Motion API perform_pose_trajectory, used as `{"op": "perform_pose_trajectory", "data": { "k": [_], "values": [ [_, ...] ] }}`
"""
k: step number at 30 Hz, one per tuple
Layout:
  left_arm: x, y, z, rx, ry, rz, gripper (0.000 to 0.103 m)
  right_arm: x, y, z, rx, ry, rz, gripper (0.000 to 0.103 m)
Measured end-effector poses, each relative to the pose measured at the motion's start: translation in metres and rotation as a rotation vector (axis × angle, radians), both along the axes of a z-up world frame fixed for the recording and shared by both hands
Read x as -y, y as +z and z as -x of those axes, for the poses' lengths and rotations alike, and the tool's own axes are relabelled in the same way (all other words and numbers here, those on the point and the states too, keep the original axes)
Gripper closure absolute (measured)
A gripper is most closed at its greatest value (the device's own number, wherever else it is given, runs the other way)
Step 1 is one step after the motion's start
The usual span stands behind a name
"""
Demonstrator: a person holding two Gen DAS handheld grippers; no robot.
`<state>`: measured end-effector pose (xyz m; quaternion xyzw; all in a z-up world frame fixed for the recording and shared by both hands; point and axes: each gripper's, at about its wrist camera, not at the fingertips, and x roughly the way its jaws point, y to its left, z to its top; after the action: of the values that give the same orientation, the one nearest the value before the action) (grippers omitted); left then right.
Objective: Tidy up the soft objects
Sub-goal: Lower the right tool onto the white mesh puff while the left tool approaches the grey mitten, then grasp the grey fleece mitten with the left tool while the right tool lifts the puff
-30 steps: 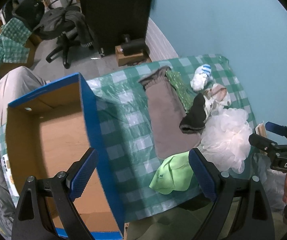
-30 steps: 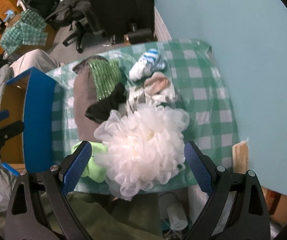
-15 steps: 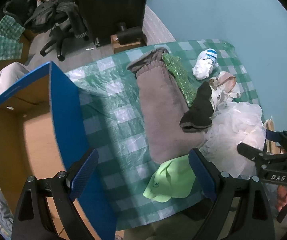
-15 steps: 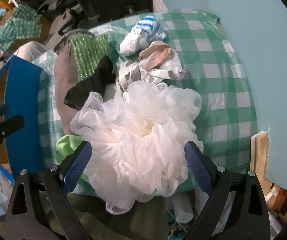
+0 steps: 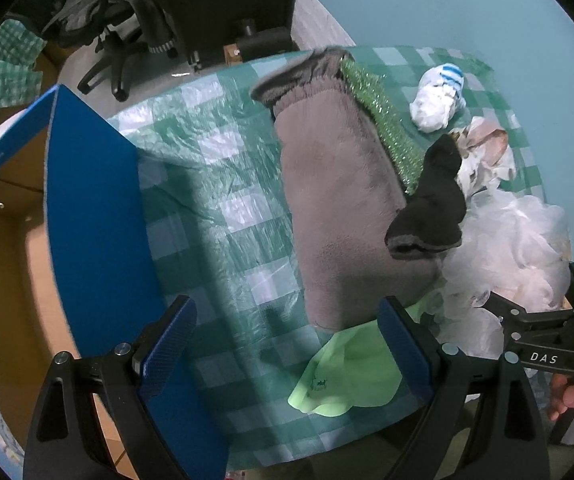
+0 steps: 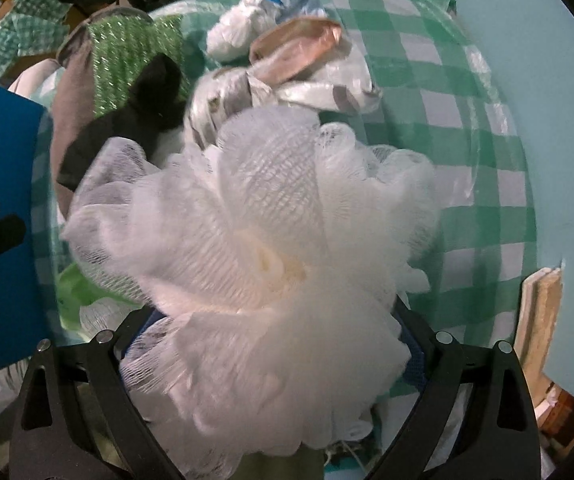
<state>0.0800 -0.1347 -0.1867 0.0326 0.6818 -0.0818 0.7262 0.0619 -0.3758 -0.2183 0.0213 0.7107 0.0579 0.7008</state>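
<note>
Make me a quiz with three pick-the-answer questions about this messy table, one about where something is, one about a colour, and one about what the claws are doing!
1. Where does the black sock lie?
A. inside the box
B. on the grey cloth's edge
C. on the floor

2. What colour is the box outside?
A. blue
B. red
C. yellow

3. What is the right claw doing?
A. gripping the cap
B. hanging over bare table
C. open around the white bath puff

Answers:
1. B, its cuff rests on the grey cloth.
2. A, its outer wall is blue.
3. C, the white bath puff fills the space between its wide-apart fingers; the left claw is open too.
</note>
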Motion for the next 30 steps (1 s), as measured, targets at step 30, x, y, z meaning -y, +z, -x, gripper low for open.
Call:
{"op": "perform_pose_trajectory", "data": {
  "k": [30],
  "values": [
    [-0.011,-0.007,-0.056,-0.002,0.133,0.117,0.01,0.06,0.067,-0.002,0.181,-0.001,-0.103,0.037]
  ]
}}
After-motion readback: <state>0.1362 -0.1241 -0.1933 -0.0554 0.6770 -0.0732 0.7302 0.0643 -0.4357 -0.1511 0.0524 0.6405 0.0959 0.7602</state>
